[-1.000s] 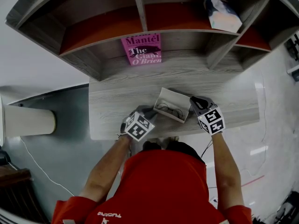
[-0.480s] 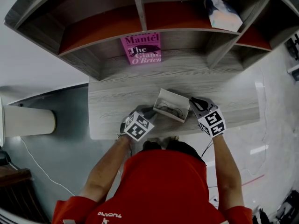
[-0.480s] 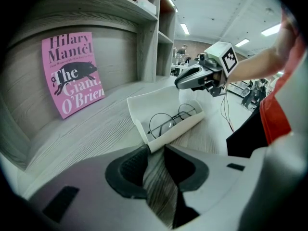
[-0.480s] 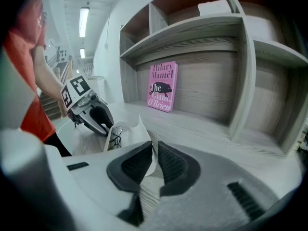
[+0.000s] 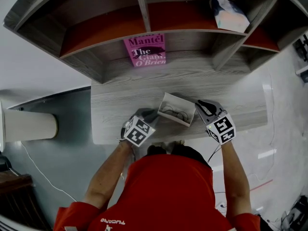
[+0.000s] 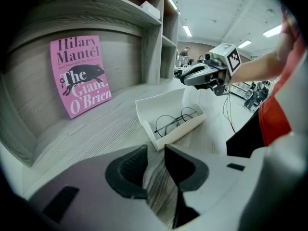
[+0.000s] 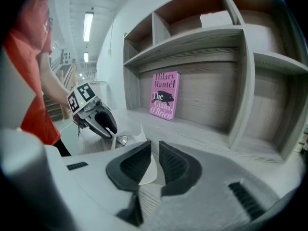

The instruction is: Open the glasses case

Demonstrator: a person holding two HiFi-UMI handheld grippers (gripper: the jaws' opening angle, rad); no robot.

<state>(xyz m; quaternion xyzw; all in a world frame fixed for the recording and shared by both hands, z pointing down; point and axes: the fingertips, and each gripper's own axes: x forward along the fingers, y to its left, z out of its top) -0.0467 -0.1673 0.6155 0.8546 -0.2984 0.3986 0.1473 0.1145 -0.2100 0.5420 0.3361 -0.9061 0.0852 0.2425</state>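
Where the grey wood-grain tabletop (image 5: 120, 105) runs under the shelf unit (image 5: 192, 32), the white glasses case (image 5: 182, 101) lies open near the front edge, its lid standing up on the far side. A pair of round wire-rimmed glasses (image 6: 174, 121) rests inside the tray.

The left tongs (image 6: 156, 153) hover just beside the case's near left corner, their jaws a little apart, with only bare tabletop between them.

The right tongs (image 7: 155, 150) sit at the case's right end. Their jaws are opening, though the gap is narrow. The case's white edge shows through that gap, but the left gripper view shows the tips clear of it.

A pink book (image 5: 145, 50) leans upright against the back of the shelf's lower bay. Its cover reads "Hilary Mantel" and "The Giant, O'Brien", with a small black pig drawn across the title.
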